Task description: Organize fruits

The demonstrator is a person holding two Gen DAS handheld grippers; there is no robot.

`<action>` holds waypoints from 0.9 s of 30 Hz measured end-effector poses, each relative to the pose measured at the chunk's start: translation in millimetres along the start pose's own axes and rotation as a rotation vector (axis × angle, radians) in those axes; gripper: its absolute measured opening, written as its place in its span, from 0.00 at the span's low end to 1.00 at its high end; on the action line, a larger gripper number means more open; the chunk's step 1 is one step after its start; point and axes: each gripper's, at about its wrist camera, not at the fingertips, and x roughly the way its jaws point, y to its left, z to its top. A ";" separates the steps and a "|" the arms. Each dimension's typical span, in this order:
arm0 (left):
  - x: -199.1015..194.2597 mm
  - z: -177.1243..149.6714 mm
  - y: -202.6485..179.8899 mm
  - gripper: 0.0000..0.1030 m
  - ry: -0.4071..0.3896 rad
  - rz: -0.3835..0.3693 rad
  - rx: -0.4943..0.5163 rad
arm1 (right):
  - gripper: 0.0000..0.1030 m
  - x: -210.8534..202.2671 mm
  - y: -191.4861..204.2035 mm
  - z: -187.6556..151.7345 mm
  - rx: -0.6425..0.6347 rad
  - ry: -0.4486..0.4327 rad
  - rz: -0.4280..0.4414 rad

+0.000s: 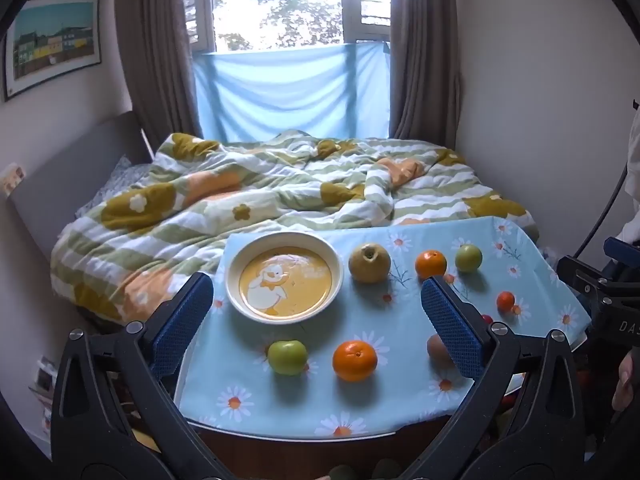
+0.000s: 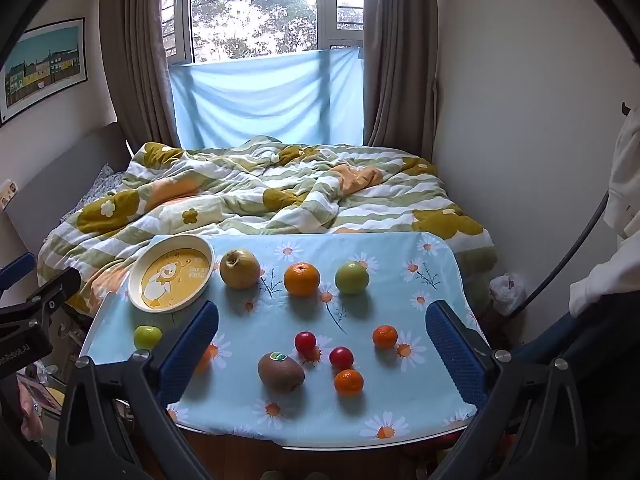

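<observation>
Nothing picked yet: both grippers, left gripper (image 1: 316, 318) and right gripper (image 2: 322, 338), released; next, fruit into the plate (image 2: 136, 276), kiwi (image 2: 281, 372) well right of it

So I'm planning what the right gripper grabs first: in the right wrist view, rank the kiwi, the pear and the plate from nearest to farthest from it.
1. Kiwi: nearest, between the open right gripper fingers, slightly left.
2. Pear: back row, left of centre.
3. Plate: far-left corner, farthest.
</observation>
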 end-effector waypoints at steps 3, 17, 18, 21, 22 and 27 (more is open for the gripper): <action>-1.3 4.7 2.9 1.00 0.003 -0.001 -0.005 | 1.00 -0.3 -1.0 0.0 0.000 0.003 -0.002; -4.9 1.6 -6.9 1.00 -0.003 0.018 0.015 | 1.00 -1.4 -4.9 0.1 0.004 -0.002 0.010; -5.2 1.6 -7.7 1.00 -0.003 0.023 0.016 | 1.00 -2.1 -5.4 0.2 0.006 -0.003 0.009; -5.9 1.2 -9.0 1.00 -0.003 0.030 0.017 | 1.00 -2.1 -5.6 0.2 0.007 -0.005 0.007; -6.4 1.4 -8.7 1.00 -0.003 0.030 0.017 | 1.00 -2.1 -5.6 0.3 0.007 -0.005 0.008; -6.7 0.2 -7.3 1.00 -0.002 0.030 0.010 | 1.00 -2.2 -5.6 0.5 0.007 -0.007 0.007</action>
